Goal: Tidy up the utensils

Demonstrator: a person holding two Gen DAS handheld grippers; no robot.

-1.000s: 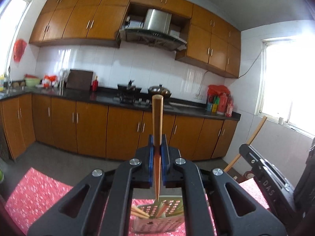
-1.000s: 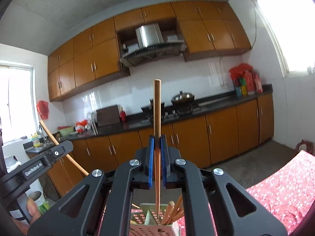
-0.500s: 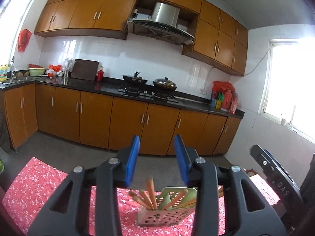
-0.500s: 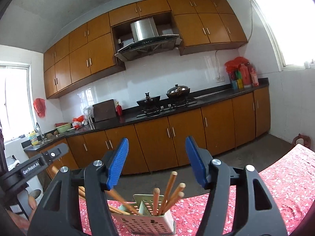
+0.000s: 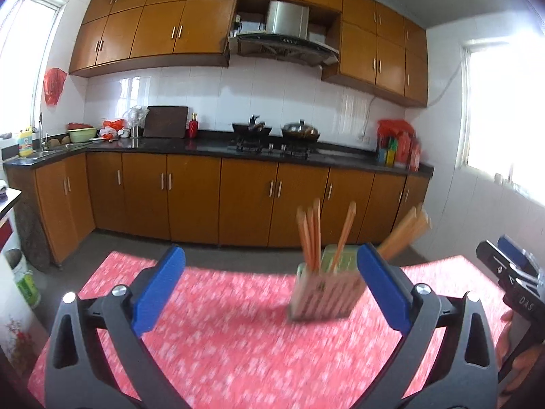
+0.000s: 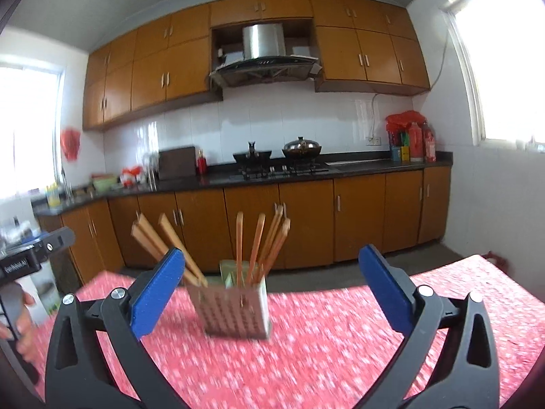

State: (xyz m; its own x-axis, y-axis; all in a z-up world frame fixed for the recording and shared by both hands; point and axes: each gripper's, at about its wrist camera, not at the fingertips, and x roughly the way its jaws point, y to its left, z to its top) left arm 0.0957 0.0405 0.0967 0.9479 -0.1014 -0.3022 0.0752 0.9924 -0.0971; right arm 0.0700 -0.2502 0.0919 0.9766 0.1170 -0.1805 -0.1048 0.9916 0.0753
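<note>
In the left wrist view, our left gripper stands with its blue-padded jaws spread wide, having just been opening, and nothing lies between them but the red patterned tablecloth. The utensil holder, a perforated box, stands upright on the cloth, to the right of centre and just to the left of our right-hand jaw. Wooden chopsticks rise from it: a cluster near the left corner, one more leaning right, and a blurred bundle slanting out far to the right. At the right edge we see the right gripper from the side, with a hand below it. Across the room runs a dark countertop over brown cabinets, with a stove carrying two pans beneath a range hood.

In the right wrist view, our right gripper is likewise spread wide, its jaws having just been opening, and empty. The utensil holder stands on the tablecloth, a little left of centre and beyond the jaws. Several chopsticks stand nearly upright in it, and a bundle leans out to the far left, passing behind our left-hand blue pad. At the left edge we see part of the left gripper with a hand on its grip; from here we cannot tell how its jaws stand. The near surfaces are motion-blurred in both views.
</note>
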